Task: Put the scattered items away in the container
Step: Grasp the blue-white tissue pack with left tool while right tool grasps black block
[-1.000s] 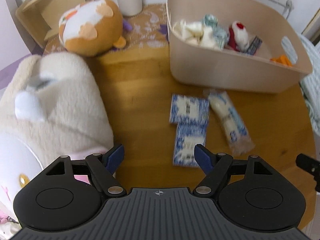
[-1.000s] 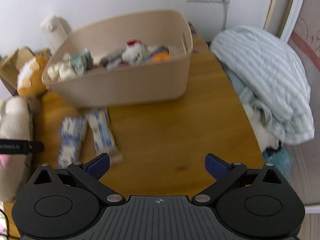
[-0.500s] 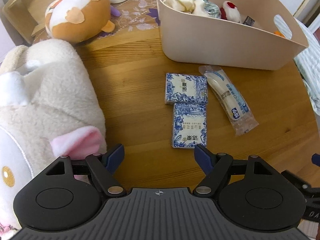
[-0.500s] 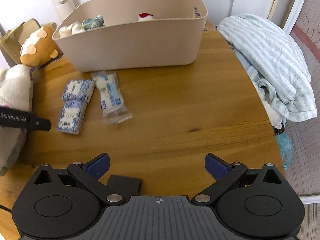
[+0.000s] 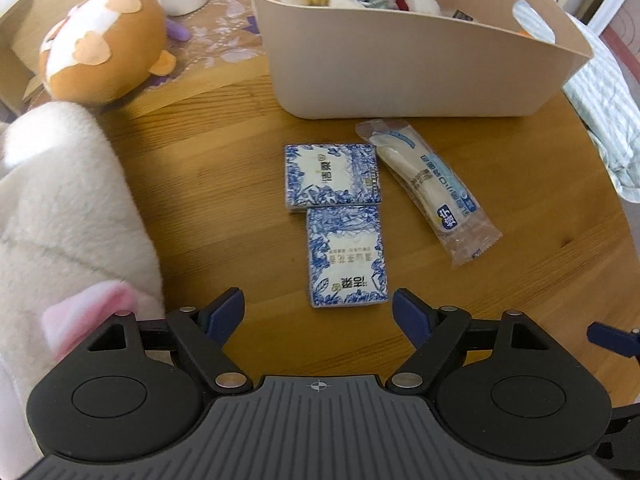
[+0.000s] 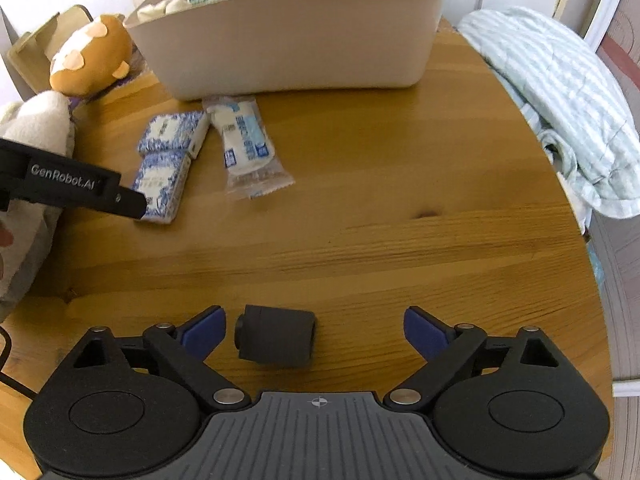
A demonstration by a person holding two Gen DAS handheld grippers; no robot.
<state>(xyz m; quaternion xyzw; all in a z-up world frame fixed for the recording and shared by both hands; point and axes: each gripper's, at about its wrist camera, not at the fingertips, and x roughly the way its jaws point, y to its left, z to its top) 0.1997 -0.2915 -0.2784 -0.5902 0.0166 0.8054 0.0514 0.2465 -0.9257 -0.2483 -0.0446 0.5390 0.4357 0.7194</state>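
Three loose items left on the wooden worktop point(image 5: 224, 208), just near of the beige container point(image 5: 400, 68): two blue-and-white tissue packs, far one point(image 5: 331, 178) and near one point(image 5: 346, 258) touching end to end, and a clear-wrapped snack bar point(image 5: 430, 190) just right of them. Also a small black cylinder point(image 6: 276, 338) lying at the near edge, seen in the right view. Left hand-held gripper point(image 5: 318, 316) lowered and rolled compared with a second ago, jaws apart, nothing between them, now hanging just near of the near tissue pack. Right hand-held gripper point(image 6: 314, 332) brought nearer over the black cylinder, jaws wide and just closing a little, cylinder between them but not yet pressed. Probably two pick-ups being prepared at once; nothing grasped yet, so four things remaining for the container.
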